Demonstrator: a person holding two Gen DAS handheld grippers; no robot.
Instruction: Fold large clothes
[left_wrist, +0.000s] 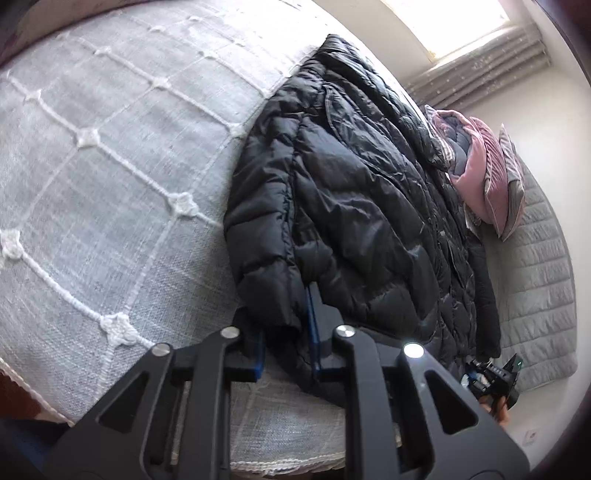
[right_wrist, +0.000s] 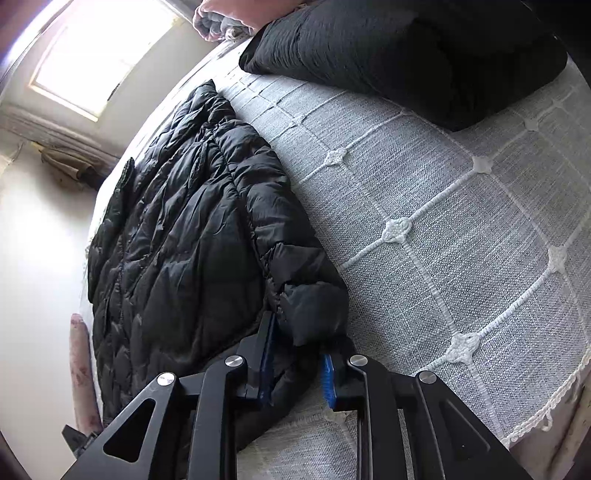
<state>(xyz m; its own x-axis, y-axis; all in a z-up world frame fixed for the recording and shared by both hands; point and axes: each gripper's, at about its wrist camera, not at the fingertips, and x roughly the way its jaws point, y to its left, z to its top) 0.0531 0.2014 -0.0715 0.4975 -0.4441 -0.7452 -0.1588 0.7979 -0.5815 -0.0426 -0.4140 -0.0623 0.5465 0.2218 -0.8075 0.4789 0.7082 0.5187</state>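
Note:
A black quilted puffer jacket (left_wrist: 362, 206) lies flat on a grey bedspread (left_wrist: 110, 166) with a white grid pattern. My left gripper (left_wrist: 286, 325) is shut on the jacket's near sleeve cuff, the cuff pinched between its blue-padded fingers. In the right wrist view the same jacket (right_wrist: 177, 236) lies at left on the bedspread (right_wrist: 443, 229). My right gripper (right_wrist: 299, 354) is shut on the jacket's other sleeve cuff (right_wrist: 314, 306). The right gripper also shows small in the left wrist view (left_wrist: 495, 380), past the jacket's hem.
A pink and grey bundle of bedding (left_wrist: 484, 166) lies beyond the jacket near the wall. A folded black garment (right_wrist: 406, 55) sits at the far side of the bed. A window (right_wrist: 99, 59) and a curtain are behind. The bed edge (right_wrist: 546, 417) runs at right.

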